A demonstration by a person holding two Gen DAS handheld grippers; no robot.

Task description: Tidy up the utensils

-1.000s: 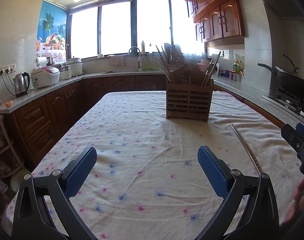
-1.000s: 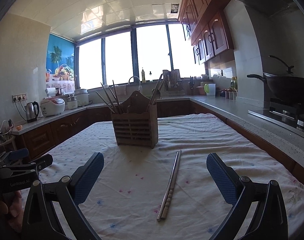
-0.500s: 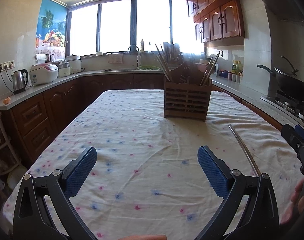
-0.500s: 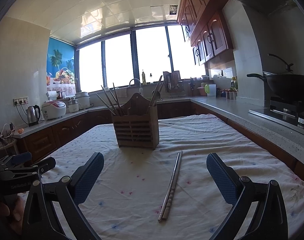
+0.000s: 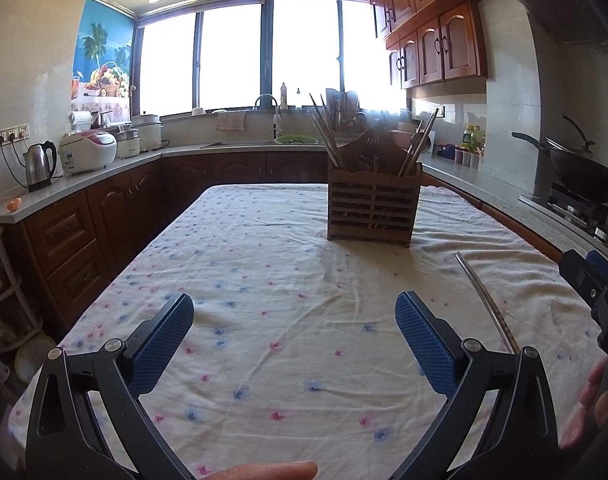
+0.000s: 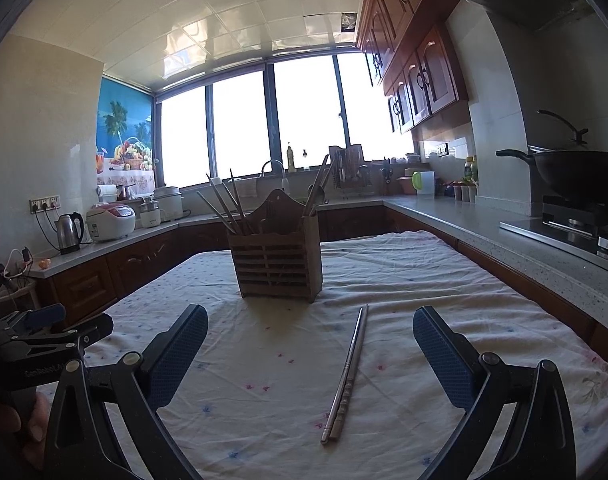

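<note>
A pair of metal chopsticks (image 6: 348, 372) lies side by side on the flowered tablecloth (image 6: 403, 280), pointing toward a slatted wooden utensil holder (image 6: 278, 266) that has several chopsticks and a spoon standing in it. My right gripper (image 6: 309, 354) hovers open above the cloth, with the chopsticks lying between its blue pads, nearer the right one. My left gripper (image 5: 294, 338) is open and empty over bare cloth. In the left wrist view the metal chopsticks (image 5: 485, 304) lie to its right and the wooden holder (image 5: 371, 208) stands farther back.
Kitchen counters wrap around the table, with a kettle (image 5: 40, 164) and rice cooker (image 5: 87, 152) on the left. A wok (image 6: 579, 176) sits on the stove at right. A person's fingertip (image 5: 264, 470) shows at the bottom edge. The other gripper (image 5: 595, 280) enters at right.
Both cameras have tilted slightly upward, so the holder and chopsticks sit a little lower in view. Both grippers stay open and the chopsticks have not moved.
</note>
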